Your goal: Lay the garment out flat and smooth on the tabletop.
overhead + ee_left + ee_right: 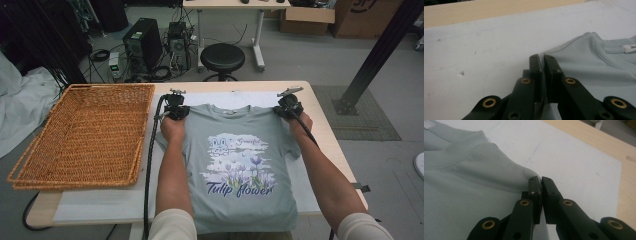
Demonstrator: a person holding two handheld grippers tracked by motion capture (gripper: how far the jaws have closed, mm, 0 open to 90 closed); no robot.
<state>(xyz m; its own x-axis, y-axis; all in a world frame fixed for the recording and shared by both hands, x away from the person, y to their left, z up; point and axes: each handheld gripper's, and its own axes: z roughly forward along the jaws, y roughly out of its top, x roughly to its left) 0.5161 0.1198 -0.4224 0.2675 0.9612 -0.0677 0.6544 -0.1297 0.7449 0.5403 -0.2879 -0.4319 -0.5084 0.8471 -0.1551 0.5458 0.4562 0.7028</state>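
Behind the wooden desk (320, 107) stand a round black stool (222, 57) and some computer boxes on a grey floor. On the desk lies a white sheet (100, 202), and on that sheet lies a grey-green cotton T-shirt with a tulip picture (240, 165). It is spread flat, picture side up, in the middle of the desk. A big flat woven straw basket (85, 135) sits just beside it on the left.

The left gripper (176, 111) is at one shoulder of the shirt and the right gripper (288, 107) is at the other. In the left gripper view, the two black jaws of the left gripper (542, 60) are pressed together with a fold of shirt cloth between them. In the right gripper view, the right gripper (541, 181) pinches the other shoulder edge the same way.

The step looks like taking the shirt by both shoulders to lift or fold it. To do it well, both grippers should move together at the same height, so the cloth stays smooth and does not twist. The pinch sits near the very edge, so a slow, gentle pull would be safer than a quick tug.

The shirt's long line runs from the neck to the bottom hem. The neck points away from the person, toward the stool, and the hem hangs a little over the near edge of the desk.
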